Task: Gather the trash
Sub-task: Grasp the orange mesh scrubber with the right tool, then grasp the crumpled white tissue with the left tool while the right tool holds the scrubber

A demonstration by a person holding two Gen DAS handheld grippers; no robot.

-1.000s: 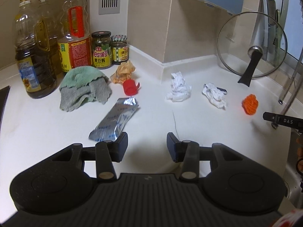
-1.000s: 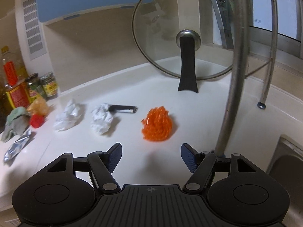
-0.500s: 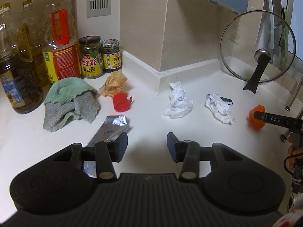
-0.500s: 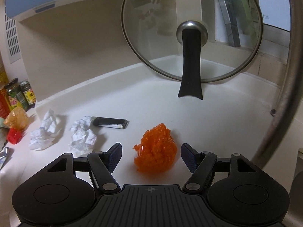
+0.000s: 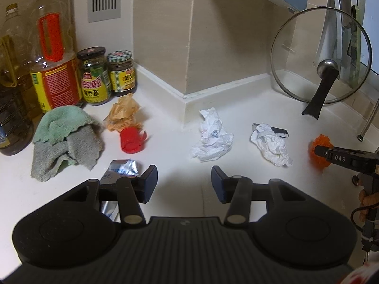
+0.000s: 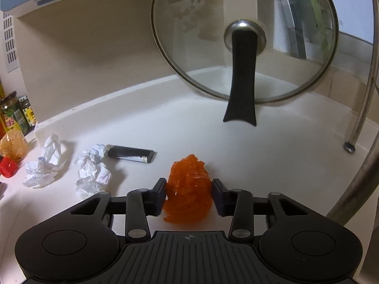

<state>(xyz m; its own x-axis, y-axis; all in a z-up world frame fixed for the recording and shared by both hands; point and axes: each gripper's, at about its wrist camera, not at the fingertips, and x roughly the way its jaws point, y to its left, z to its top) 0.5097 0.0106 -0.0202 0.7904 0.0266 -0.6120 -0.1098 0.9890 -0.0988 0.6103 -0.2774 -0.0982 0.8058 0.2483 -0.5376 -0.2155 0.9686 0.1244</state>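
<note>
An orange mesh wad (image 6: 189,189) lies on the white counter between the fingers of my right gripper (image 6: 188,193); the jaws stand close on both sides of it, and it rests on the counter. It also shows in the left wrist view (image 5: 318,151), partly behind the right gripper's finger (image 5: 341,158). My left gripper (image 5: 184,179) is open and empty above the counter, its left finger over a silver foil packet (image 5: 122,169). Two crumpled white papers (image 5: 212,137) (image 5: 271,144), a red cap (image 5: 130,139) and an orange wrapper (image 5: 123,113) lie beyond.
A black lighter (image 6: 130,154) lies behind the right paper. A glass pot lid (image 6: 244,37) leans on the back wall. A green-grey cloth (image 5: 64,139), two jars (image 5: 94,75) and oil bottles (image 5: 52,47) stand at the left. Metal rack legs (image 6: 360,113) rise at the right.
My right gripper has moved forward to the orange mesh wad and its jaws have narrowed around it. My left gripper has moved forward over the foil packet and stays open.
</note>
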